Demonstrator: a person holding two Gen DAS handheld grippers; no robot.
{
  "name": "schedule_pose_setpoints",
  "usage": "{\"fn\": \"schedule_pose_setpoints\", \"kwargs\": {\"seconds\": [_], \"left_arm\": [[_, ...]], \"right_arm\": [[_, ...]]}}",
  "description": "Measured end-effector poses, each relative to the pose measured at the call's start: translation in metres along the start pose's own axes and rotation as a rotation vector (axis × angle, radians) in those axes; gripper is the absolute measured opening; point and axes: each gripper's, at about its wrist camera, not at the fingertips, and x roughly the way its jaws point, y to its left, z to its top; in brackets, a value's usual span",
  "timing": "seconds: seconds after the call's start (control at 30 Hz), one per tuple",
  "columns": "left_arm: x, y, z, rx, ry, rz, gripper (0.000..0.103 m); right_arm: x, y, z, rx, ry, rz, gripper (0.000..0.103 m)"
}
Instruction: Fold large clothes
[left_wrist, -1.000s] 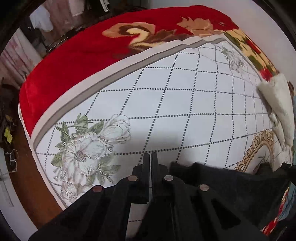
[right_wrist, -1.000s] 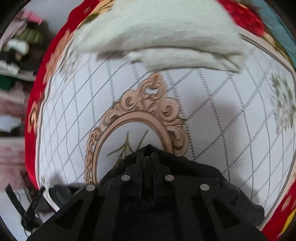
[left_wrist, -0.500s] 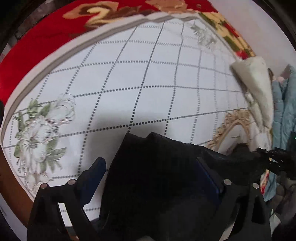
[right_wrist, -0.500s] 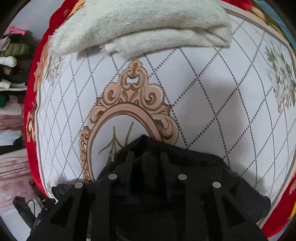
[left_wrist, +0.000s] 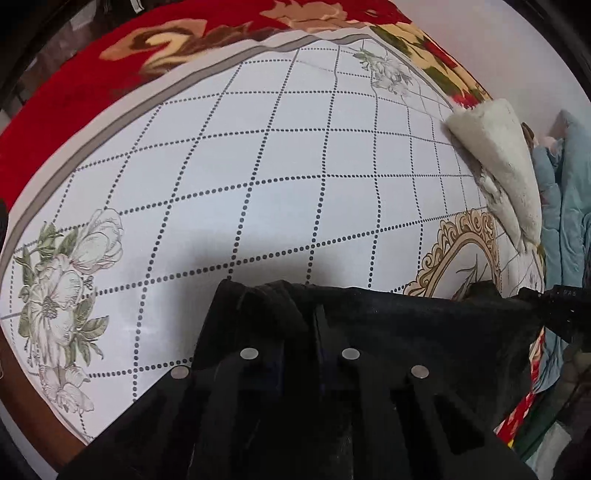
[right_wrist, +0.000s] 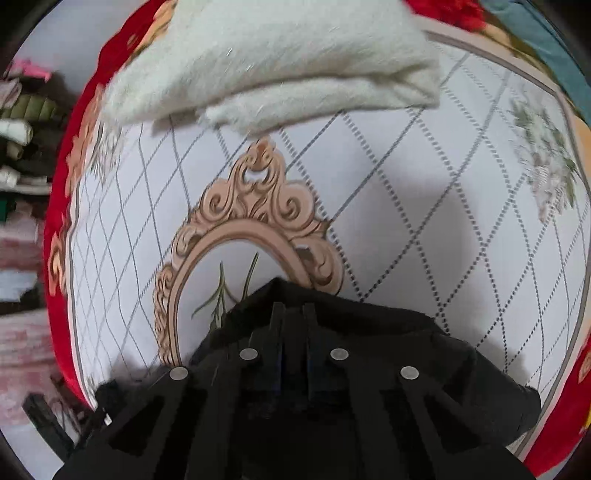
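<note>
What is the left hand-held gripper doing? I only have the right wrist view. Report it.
Observer: The left hand-held gripper is shut on a bunched corner of the black garment.
Operator: Now give me the cloth between the two grippers.
Observer: From the left wrist view, its upper edge runs nearly straight across to the right hand-held gripper, over the gridded bed cover.
</note>
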Motion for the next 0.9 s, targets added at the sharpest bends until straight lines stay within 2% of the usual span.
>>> {"fn": "schedule_pose_setpoints", "kwargs": {"seconds": [0.1, 0.13, 0.17, 0.2, 0.23, 0.27, 0.3, 0.33, 0.37, 0.4, 0.43, 0.5, 0.53, 0.57, 0.6, 0.63, 0.67, 0.7, 0.73, 0.8, 0.9], "left_arm": [[0.008, -0.002, 0.003, 0.004, 0.027, -0.001, 0.01], [0.008, -0.003, 0.005, 0.004, 0.041, 0.005, 0.016], [0.006, -0.003, 0.007, -0.006, 0.059, 0.008, 0.017], [0.003, -0.002, 0.007, -0.01, 0.07, 0.003, 0.017], [-0.001, -0.004, 0.008, -0.007, 0.076, 0.013, 0.022], [-0.007, -0.007, 0.009, 0.003, 0.072, 0.031, 0.031], [-0.012, -0.008, 0.009, 0.005, 0.061, 0.045, 0.035], [-0.021, -0.01, 0.009, 0.017, 0.032, 0.039, 0.04], [-0.028, -0.012, 0.009, 0.024, 0.009, 0.032, 0.055], [-0.036, -0.015, 0.009, 0.032, -0.02, 0.041, 0.067], [-0.041, -0.018, 0.008, 0.039, -0.036, 0.049, 0.085], [-0.053, -0.026, 0.008, 0.068, -0.094, 0.083, 0.092], [-0.057, -0.03, 0.007, 0.089, -0.114, 0.109, 0.095], [-0.059, -0.036, 0.006, 0.112, -0.131, 0.136, 0.098], [-0.059, -0.04, 0.006, 0.126, -0.138, 0.154, 0.099], [-0.058, -0.044, 0.006, 0.144, -0.138, 0.171, 0.101], [-0.055, -0.048, 0.005, 0.163, -0.125, 0.181, 0.102], [-0.051, -0.051, 0.006, 0.177, -0.109, 0.19, 0.102], [-0.048, -0.054, 0.005, 0.185, -0.098, 0.198, 0.102], [-0.045, -0.059, 0.003, 0.203, -0.082, 0.195, 0.102], [-0.048, -0.069, 0.0, 0.218, -0.096, 0.188, 0.102]], "right_arm": [[0.014, -0.001, 0.004, 0.017, 0.041, -0.015, 0.007], [0.018, -0.001, 0.005, 0.02, 0.063, -0.012, 0.007], [0.022, -0.002, 0.01, 0.021, 0.097, -0.006, 0.007], [0.019, -0.002, 0.012, 0.022, 0.103, 0.003, 0.009], [0.012, -0.001, 0.014, 0.016, 0.101, 0.028, 0.014], [0.006, 0.0, 0.014, 0.006, 0.094, 0.037, 0.014], [-0.006, 0.003, 0.013, -0.02, 0.076, 0.036, 0.015], [-0.018, 0.005, 0.01, -0.048, 0.059, 0.031, 0.02], [-0.028, 0.007, 0.005, -0.069, 0.049, 0.031, 0.025], [-0.036, 0.01, 0.001, -0.084, 0.041, 0.033, 0.04], [-0.045, 0.013, -0.005, -0.098, 0.028, 0.037, 0.054], [-0.06, 0.024, -0.023, -0.137, 0.007, 0.08, 0.062], [-0.059, 0.033, -0.034, -0.164, 0.035, 0.123, 0.062], [-0.057, 0.037, -0.039, -0.178, 0.059, 0.137, 0.062], [-0.048, 0.048, -0.049, -0.204, 0.115, 0.15, 0.053], [-0.033, 0.058, -0.057, -0.226, 0.169, 0.15, 0.024], [-0.022, 0.064, -0.061, -0.231, 0.2, 0.142, 0.014], [0.002, 0.072, -0.065, -0.225, 0.253, 0.137, 0.011], [0.013, 0.074, -0.066, -0.219, 0.269, 0.133, 0.011], [0.048, 0.08, -0.065, -0.228, 0.284, 0.052, 0.008], [0.071, 0.075, -0.057, -0.161, 0.328, 0.037, 0.004]]}}
